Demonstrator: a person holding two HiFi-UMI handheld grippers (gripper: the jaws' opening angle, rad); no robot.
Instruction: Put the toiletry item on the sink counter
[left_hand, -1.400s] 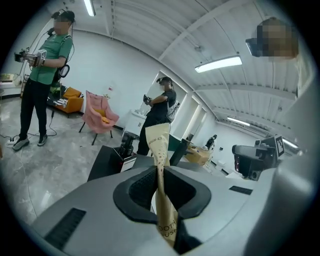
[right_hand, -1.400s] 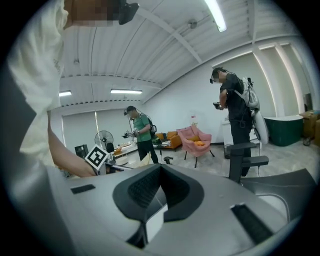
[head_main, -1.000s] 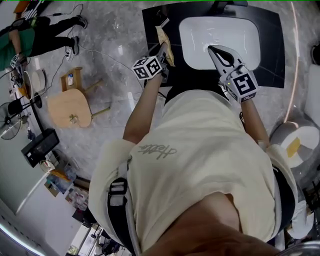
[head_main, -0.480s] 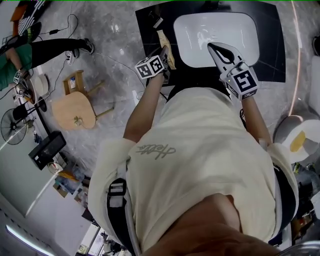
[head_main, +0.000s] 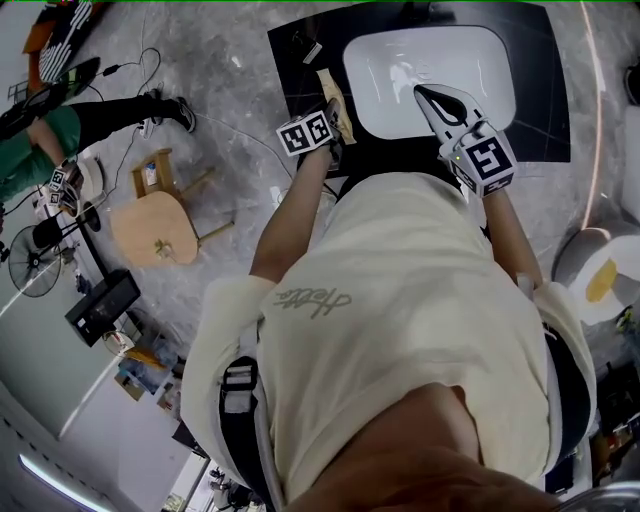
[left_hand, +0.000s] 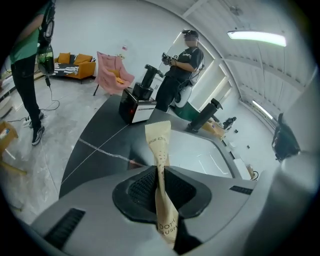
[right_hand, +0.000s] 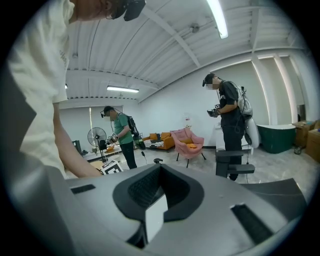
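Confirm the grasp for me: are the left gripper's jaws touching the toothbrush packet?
Touching. The left gripper view shows the left gripper with jaws pressed against both sides of the toothbrush packet.

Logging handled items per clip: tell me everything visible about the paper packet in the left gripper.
The packet is a long, slim sachet of tan paper with a zigzag top edge and dark print, TOOTH BRUSH readable near its lower end. It is pinched at its middle by the shut left gripper, both ends free. It is over the dark counter beside the white basin; contact with the counter cannot be told.
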